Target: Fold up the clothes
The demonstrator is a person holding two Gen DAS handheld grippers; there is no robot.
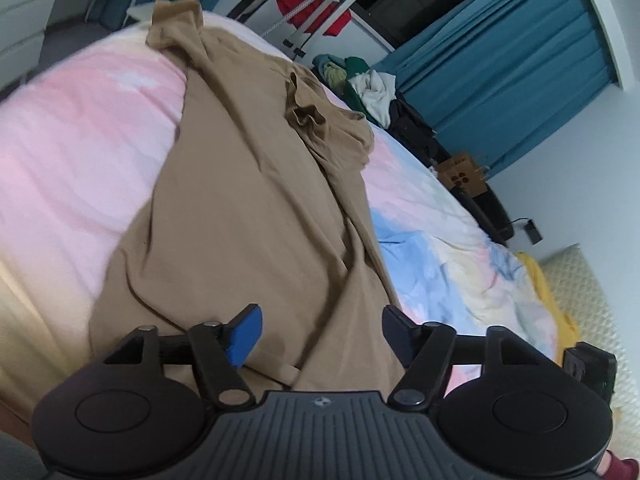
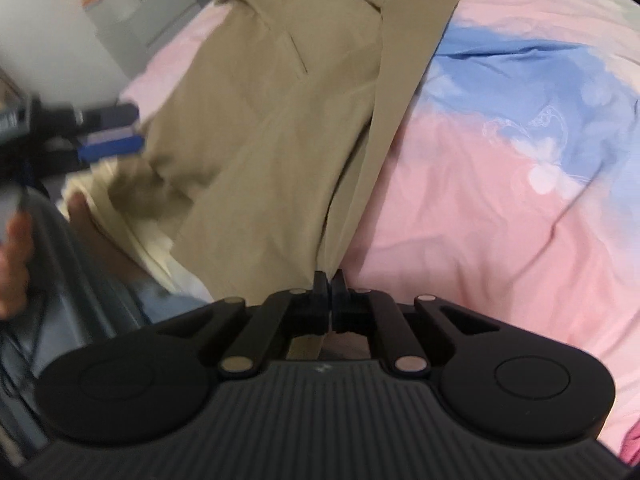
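A pair of tan trousers (image 1: 248, 200) lies lengthwise on a bed with a pink and blue cover (image 1: 80, 136). My left gripper (image 1: 318, 334) is open and empty, its blue-padded fingers (image 1: 246, 334) spread just above the trousers' near end. In the right wrist view the trousers (image 2: 280, 112) stretch away from me. My right gripper (image 2: 330, 280) is shut on the near edge of the trousers. The left gripper also shows blurred at the left of the right wrist view (image 2: 108, 132), beside the trousers' edge.
A pile of other clothes (image 1: 360, 84) lies at the far side of the bed. Behind it stand a drying rack with a red garment (image 1: 304, 4) and blue curtains (image 1: 520, 52). A cardboard box (image 1: 460, 176) and a yellow cloth (image 1: 544, 288) are at the right.
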